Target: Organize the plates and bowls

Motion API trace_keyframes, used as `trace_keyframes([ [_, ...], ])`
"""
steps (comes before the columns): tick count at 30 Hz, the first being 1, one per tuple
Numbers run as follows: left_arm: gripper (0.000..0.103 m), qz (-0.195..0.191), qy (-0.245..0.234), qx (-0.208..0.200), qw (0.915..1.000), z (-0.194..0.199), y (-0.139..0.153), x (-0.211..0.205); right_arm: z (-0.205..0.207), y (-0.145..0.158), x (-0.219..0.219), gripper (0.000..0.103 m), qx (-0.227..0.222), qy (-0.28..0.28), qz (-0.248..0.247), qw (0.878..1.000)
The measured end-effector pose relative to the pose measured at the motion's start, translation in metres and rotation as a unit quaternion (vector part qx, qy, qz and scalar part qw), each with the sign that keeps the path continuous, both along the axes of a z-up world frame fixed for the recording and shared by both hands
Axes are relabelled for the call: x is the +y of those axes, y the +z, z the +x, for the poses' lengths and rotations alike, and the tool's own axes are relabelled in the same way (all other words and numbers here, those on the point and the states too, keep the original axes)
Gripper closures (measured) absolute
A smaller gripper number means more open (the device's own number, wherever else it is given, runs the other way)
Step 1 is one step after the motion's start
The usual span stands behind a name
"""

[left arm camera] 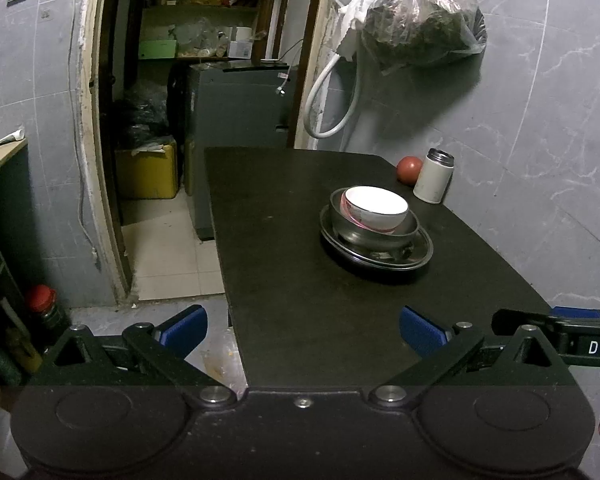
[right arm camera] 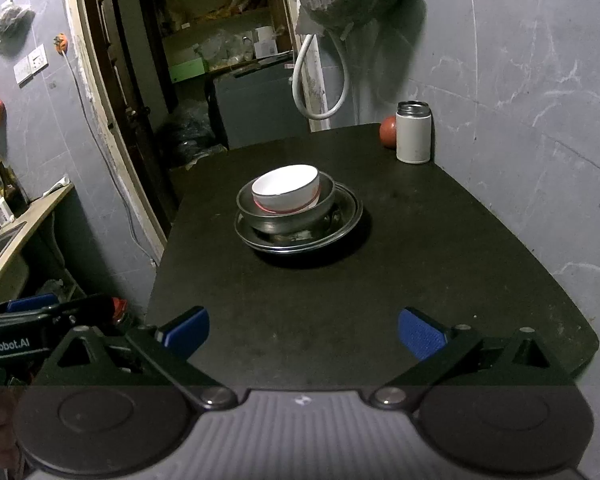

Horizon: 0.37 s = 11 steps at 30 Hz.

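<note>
Left wrist view: dark worktop (left arm camera: 300, 280), grey wall, doorway upper left.
Bowls: white bowl (left arm camera: 374, 208) inside metal bowl (left arm camera: 374, 230) on plates (left arm camera: 376, 252), centre right.
Nearby: flask (left arm camera: 434, 176), red ball (left arm camera: 409, 169).
Tools: left tool (left arm camera: 303, 332) and right tool (right arm camera: 303, 332) spread wide, empty.

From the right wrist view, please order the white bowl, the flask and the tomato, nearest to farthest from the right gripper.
1. White bowl: centre of the table, tilted inside the metal bowl.
2. Flask: far right, near the wall.
3. Tomato: just left of the flask, slightly behind it.

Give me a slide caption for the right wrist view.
Open right gripper faces a white ceramic bowl nested in a metal bowl on stacked steel plates.
</note>
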<state>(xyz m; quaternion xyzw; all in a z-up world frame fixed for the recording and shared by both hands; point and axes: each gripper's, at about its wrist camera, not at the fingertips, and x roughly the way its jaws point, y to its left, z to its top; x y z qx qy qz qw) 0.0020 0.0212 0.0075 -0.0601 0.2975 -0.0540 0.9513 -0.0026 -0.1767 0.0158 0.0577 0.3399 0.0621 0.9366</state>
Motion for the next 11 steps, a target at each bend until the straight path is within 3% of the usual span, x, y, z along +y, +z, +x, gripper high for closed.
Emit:
trace_keyframes([
  [11, 0.001, 0.002, 0.000, 0.002, 1.0000, 0.0016, -0.0004, 0.0005, 0.0013, -0.0003, 0.0004, 0.000, 0.000, -0.001, 0.001, 1.000],
])
